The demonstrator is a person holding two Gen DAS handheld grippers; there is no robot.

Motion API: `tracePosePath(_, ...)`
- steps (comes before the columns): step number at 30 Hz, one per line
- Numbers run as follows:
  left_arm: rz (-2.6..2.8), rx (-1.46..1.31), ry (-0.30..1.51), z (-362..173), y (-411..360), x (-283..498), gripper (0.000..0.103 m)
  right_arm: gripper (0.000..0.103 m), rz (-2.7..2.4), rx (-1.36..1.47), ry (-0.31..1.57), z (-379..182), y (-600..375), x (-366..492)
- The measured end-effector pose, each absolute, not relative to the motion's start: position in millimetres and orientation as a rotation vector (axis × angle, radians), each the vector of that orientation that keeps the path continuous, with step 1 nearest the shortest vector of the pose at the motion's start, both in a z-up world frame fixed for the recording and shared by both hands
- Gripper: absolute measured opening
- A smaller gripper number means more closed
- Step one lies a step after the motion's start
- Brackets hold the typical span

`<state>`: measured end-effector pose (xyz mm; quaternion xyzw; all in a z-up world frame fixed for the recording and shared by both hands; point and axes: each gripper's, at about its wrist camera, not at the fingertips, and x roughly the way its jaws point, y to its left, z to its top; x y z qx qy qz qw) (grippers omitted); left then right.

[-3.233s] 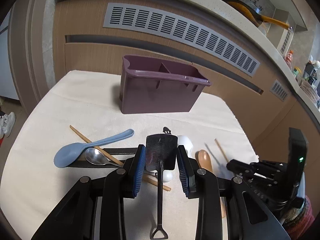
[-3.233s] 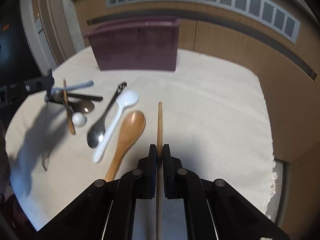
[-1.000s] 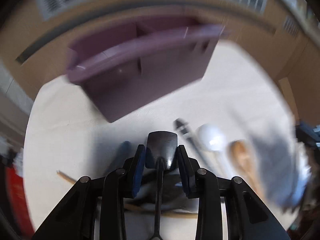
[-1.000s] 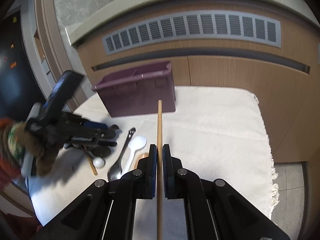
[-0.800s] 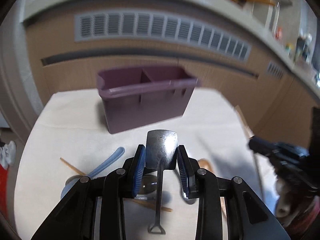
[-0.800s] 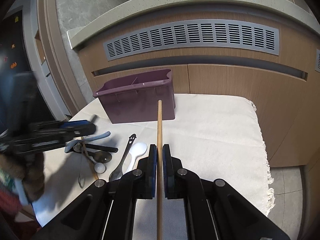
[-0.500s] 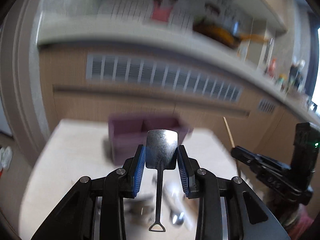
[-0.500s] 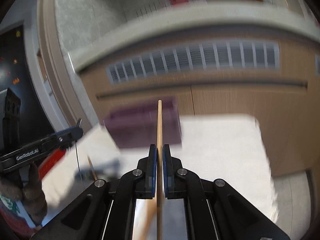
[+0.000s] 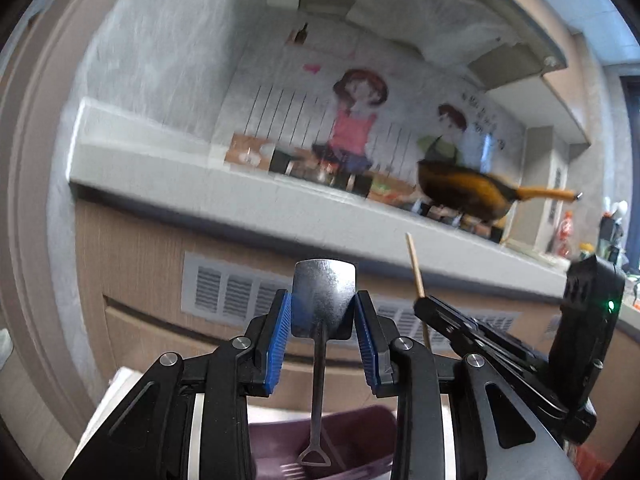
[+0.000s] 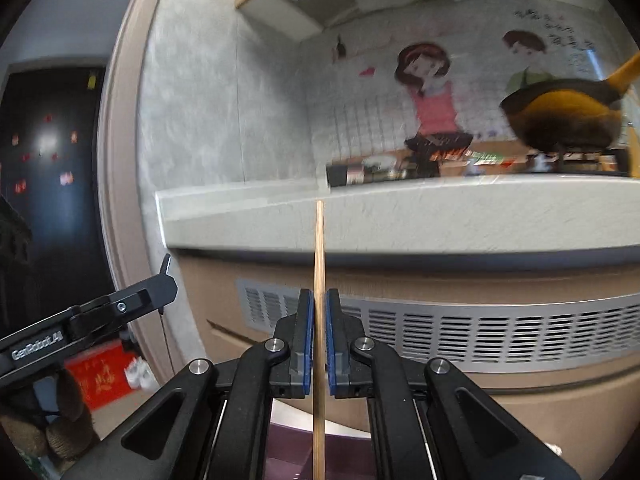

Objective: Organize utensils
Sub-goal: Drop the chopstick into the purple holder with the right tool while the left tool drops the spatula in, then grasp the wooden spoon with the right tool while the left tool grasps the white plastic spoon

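The purple organizer point(image 9: 320, 448) sits low beneath both tools, only its rim and a divided compartment showing, so a blind drop could send either utensil against the rim or into the wrong slot. The left tool point(image 9: 323, 312) is clenched on the shovel-shaped spoon point(image 9: 324, 300), bowl up between the blue pads, handle end hanging just over the organizer. The right tool point(image 10: 319, 334) grips the wooden chopstick point(image 10: 319, 248) upright, lower end over the organizer; it may tip.

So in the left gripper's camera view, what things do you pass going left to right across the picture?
Wall vent → shovel-shaped spoon held in the left gripper → wooden chopstick → right gripper → orange frying pan.
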<state>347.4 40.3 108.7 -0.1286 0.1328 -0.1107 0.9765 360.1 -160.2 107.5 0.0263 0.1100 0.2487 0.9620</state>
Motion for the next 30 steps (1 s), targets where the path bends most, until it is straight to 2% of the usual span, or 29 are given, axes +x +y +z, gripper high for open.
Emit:
tracePosePath(6, -0.209, -0.293, 0.348, 67.9, 44.6, 379.2, 0.033, 0.005, 0.502, 0.02, 0.307, 72.5, -150.5, 399.0)
tracePosePath(15, -0.216, -0.25, 0.435, 32.7, 29.4, 386.4, 0.033, 0.005, 0.479, -0.002, 0.44, 31.6, -157.4, 409.1)
tracePosePath(23, -0.262, -0.224, 0.574, 15.1, 20.4, 376.5, 0.034, 0.005, 0.467, -0.03, 0.631, 5.2, -176.2, 371.6)
tracePosePath(30, -0.249, -0.217, 0.539, 37.2, 29.3, 323.6, 0.036, 0.007, 0.426, -0.08, 0.688, 8.9, -193.4, 313.4)
